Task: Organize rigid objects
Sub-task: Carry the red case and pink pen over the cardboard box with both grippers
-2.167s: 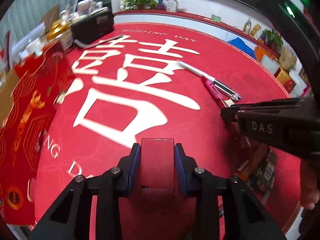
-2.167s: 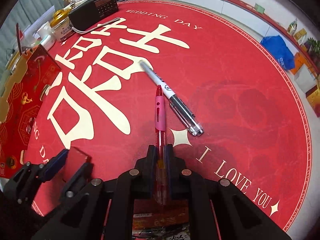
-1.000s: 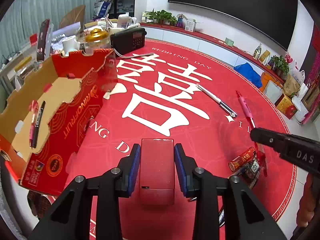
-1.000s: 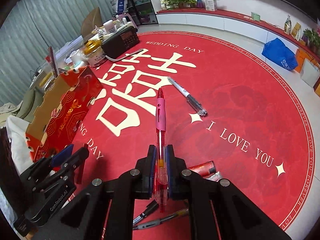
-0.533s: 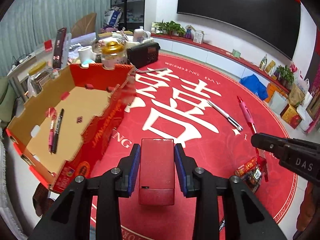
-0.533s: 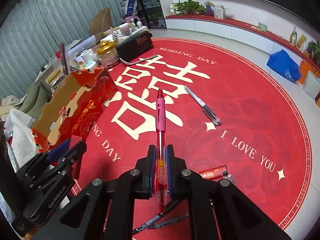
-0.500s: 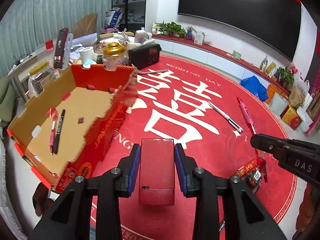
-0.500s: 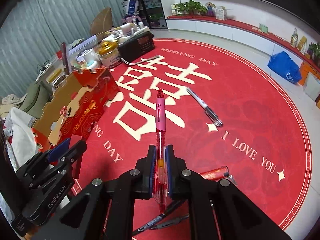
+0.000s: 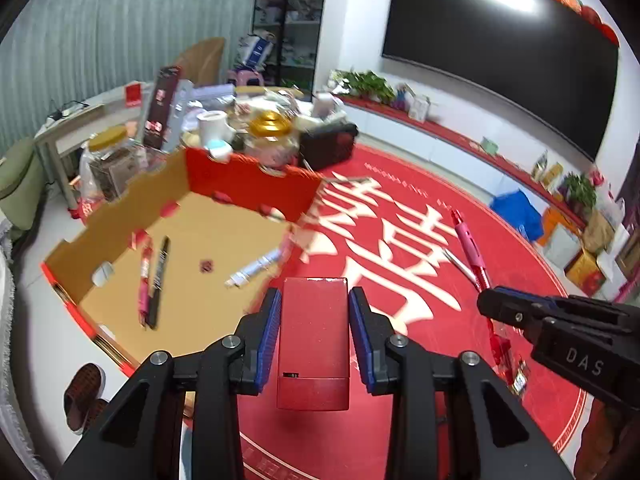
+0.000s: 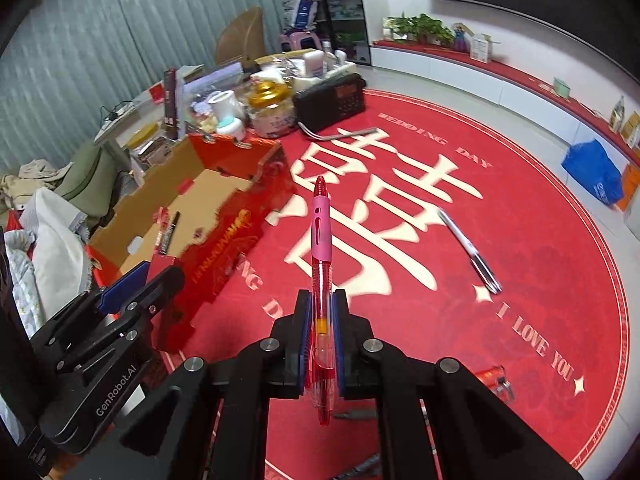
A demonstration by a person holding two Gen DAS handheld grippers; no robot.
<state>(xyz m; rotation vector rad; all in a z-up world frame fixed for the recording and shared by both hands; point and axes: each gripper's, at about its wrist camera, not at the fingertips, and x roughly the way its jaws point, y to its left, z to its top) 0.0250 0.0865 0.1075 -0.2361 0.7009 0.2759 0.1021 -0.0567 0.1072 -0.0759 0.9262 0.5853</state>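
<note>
1. Cardboard: the open red-and-tan cardboard box (image 9: 120, 236) is the landmark; it sits at the edge of the round red rug with white lettering (image 10: 540, 264).
2. The left tool (image 9: 315, 322) pinches a flat red rectangular case (image 9: 314, 340) between its blue pads; the case hangs in the air just beside the box's near corner, over the rug.
3. The right tool (image 10: 320, 322) is pressed onto a pink-and-red transparent pen (image 10: 321, 264), whose tip points away from the camera. Pen and tool are held above the rug, near the box's long printed side.
4. Inside the box, on its tan bottom, lie a pink pen (image 9: 143, 280) and a black marker (image 9: 158, 280) side by side, plus a white tube-like item (image 9: 256, 267) closer to the rug-side wall; it is too blurred to identify.
5. A silver-and-black pen (image 10: 468, 250) lies on the rug, well apart from the box.
6. Beyond the box's far wall stand a gold-lidded jar (image 10: 270, 110) and a black radio (image 10: 330, 100).
</note>
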